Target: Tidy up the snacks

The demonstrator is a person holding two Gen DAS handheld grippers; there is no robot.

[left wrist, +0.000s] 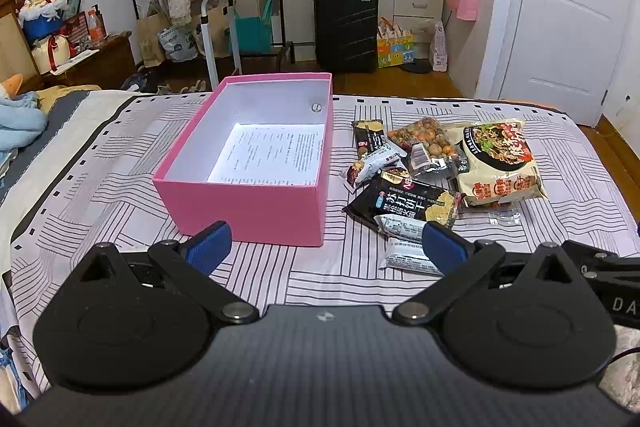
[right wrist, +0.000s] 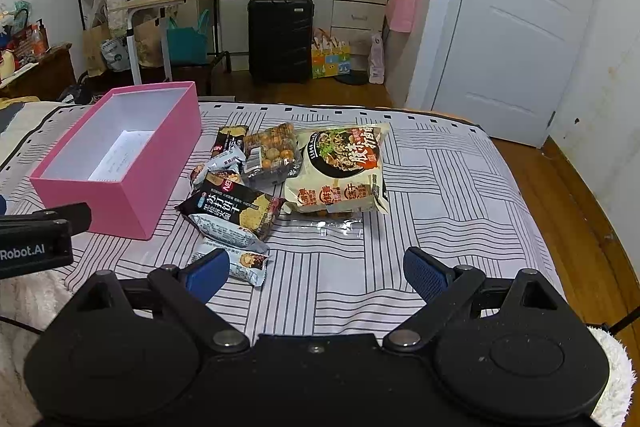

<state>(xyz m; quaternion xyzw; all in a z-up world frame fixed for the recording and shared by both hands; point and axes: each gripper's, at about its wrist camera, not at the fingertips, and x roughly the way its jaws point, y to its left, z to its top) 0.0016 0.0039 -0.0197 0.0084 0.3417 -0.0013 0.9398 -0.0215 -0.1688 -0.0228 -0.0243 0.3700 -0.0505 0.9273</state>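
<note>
On the bed [left wrist: 120,163], one pink box [left wrist: 256,203]

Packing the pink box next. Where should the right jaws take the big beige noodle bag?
Probably the noodle bag by its near-right corner, coming from the right gripper side: it lies flat, its left edge crowded by other packets, its right edge on bare bedsheet.

On the bed [left wrist: 120,187] before me, the box [left wrist: 256,203] lies left – the snacks [left wrist: 440,171] just right of it, a sheet of paper [left wrist: 272,157] in it.
</note>
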